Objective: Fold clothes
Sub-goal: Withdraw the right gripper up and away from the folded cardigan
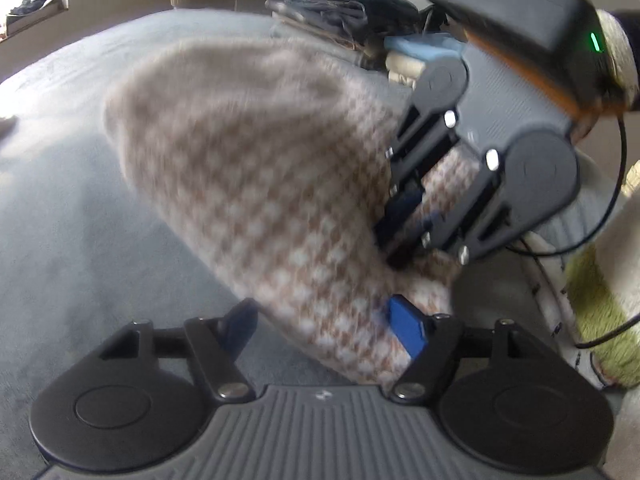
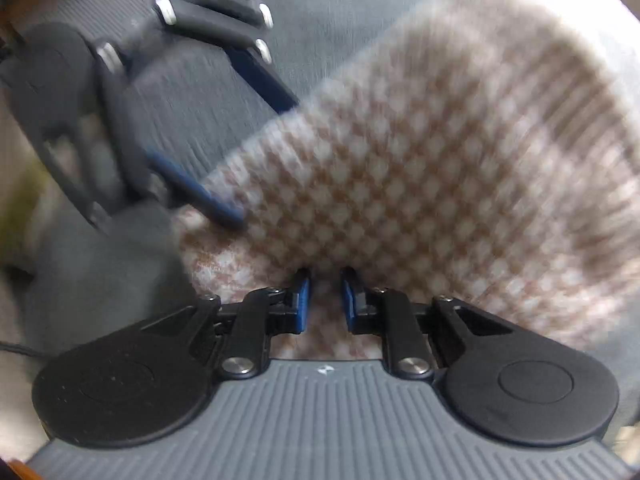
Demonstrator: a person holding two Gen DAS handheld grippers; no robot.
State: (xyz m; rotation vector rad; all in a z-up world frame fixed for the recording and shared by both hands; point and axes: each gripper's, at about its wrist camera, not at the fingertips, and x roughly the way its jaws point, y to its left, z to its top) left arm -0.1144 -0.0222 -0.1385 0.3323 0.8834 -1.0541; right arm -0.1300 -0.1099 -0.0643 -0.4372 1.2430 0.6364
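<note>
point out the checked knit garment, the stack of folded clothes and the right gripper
checked knit garment [image 1: 248, 168], left wrist view, middle of the knit
stack of folded clothes [image 1: 324, 8], left wrist view, dark upper layers
right gripper [image 2: 325, 296], right wrist view, between the fingertips

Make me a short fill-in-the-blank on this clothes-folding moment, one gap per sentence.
1. The knit garment has a tan-and-white ____ pattern.
2. The right gripper has its jaws closed on the ____.
3. The left gripper has its jaws ____, with the garment's edge between them.
4. Beyond the garment, a stack of folded clothes rests on the ____ bedcover.

Missing words: checked; garment; open; grey
</note>
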